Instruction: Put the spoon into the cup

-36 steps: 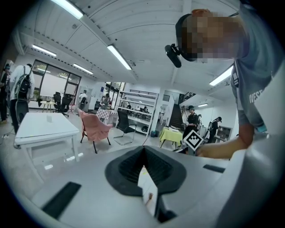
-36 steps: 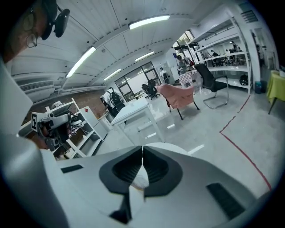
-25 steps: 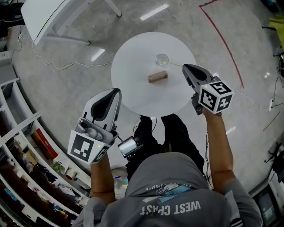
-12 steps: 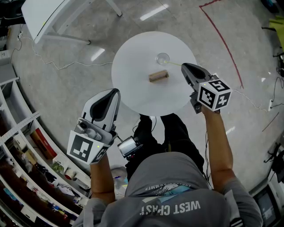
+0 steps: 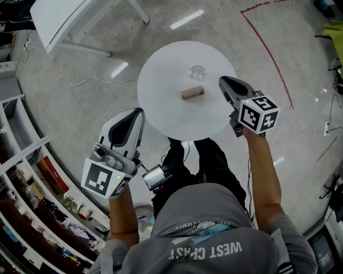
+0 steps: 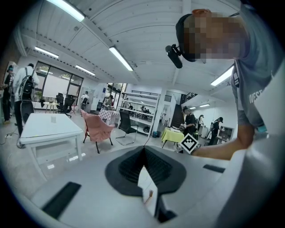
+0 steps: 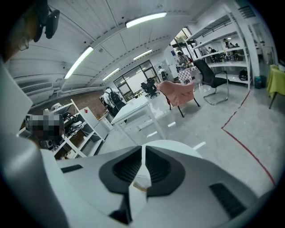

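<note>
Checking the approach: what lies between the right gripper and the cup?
Only bare tabletop, per the head view, separates the right gripper and glass cup; the wooden block lies aside.

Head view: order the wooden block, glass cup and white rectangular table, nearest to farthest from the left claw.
1. Small brown wooden block, on the round white table.
2. Clear glass cup, just beyond the block.
3. White rectangular table, far upper left.

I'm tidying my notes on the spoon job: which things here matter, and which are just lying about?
For the job: clear cup on the round table; no spoon can be made out.
Lying about: wooden block, white desk, cluttered shelves.
</note>
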The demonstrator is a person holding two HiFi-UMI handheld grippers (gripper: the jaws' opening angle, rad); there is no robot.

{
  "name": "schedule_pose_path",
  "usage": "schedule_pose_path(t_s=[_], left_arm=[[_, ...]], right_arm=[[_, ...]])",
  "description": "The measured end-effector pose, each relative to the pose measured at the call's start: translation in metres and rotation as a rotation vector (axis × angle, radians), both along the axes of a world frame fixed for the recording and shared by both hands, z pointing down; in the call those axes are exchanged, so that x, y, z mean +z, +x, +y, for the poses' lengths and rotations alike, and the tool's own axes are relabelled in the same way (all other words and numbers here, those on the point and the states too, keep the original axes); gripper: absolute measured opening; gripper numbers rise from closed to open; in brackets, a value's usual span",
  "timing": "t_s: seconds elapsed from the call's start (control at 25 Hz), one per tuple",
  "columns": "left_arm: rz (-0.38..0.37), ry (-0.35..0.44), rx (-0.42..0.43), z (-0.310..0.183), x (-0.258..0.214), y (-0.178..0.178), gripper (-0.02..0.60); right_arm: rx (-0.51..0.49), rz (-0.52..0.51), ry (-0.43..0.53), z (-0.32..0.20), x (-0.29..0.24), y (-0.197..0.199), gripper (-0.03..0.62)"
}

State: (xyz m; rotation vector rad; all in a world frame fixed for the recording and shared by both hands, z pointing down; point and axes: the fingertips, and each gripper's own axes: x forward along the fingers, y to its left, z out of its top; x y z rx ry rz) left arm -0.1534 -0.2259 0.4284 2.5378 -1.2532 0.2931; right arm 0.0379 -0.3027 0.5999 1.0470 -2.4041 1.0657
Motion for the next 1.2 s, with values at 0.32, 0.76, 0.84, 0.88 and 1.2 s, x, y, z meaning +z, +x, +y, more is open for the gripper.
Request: schedule_pose_path(t_s=[0.32, 0.76, 0.84, 0.88, 1.2], left_arm=[[-0.007, 0.055, 0.015, 0.009, -0.020, -0.005, 0.003], [-0.020, 0.172, 0.057, 0.013, -0.056, -0.017, 0.003], [-0.017, 0.195, 0.065, 0.015, -0.065, -0.019, 0.002], [-0.016, 0.207, 0.070, 0.016, -0.069, -0.021, 0.002], [-0.018, 0.310, 0.109, 0.028, -0.097, -0.034, 0.002]], right_arm=[[0.028, -0.011, 0.070, 0.002, -0.033, 0.000, 0.008], [0.047, -0.069, 0.296, 0.006, -0.133, -0.003, 0.006], [0.035, -0.070, 0.348, 0.012, -0.157, -0.006, 0.005], [0.025, -0.068, 0.377, 0.015, -0.170, -0.008, 0.003], [-0.016, -0.025, 0.583, 0.049, -0.248, -0.016, 0.002]])
